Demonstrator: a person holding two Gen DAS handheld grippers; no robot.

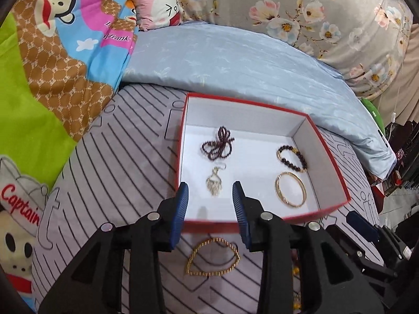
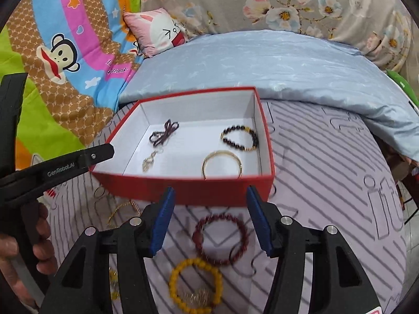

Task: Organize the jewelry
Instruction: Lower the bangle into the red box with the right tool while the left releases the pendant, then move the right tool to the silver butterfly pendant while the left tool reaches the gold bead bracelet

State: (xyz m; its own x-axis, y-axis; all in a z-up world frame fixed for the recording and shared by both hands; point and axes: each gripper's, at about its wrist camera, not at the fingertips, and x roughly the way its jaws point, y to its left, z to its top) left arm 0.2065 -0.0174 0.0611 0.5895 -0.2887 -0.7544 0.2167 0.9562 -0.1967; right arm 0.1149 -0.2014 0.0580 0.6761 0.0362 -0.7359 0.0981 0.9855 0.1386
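A red box with a white inside sits on the striped grey mat. In it lie a dark purple bead strand, a gold pendant, a dark bead bracelet and a gold bangle. My left gripper is open above the box's near wall, with nothing between its pads; the pendant lies just beyond. A gold chain lies on the mat under it. My right gripper is open in front of the box. Below it on the mat lie a red bead bracelet and a yellow bead bracelet.
A light blue pillow lies behind the box, with a floral quilt and a cartoon blanket beyond. A small pink cushion sits at the back. A hand holds the left gripper's handle at the left edge.
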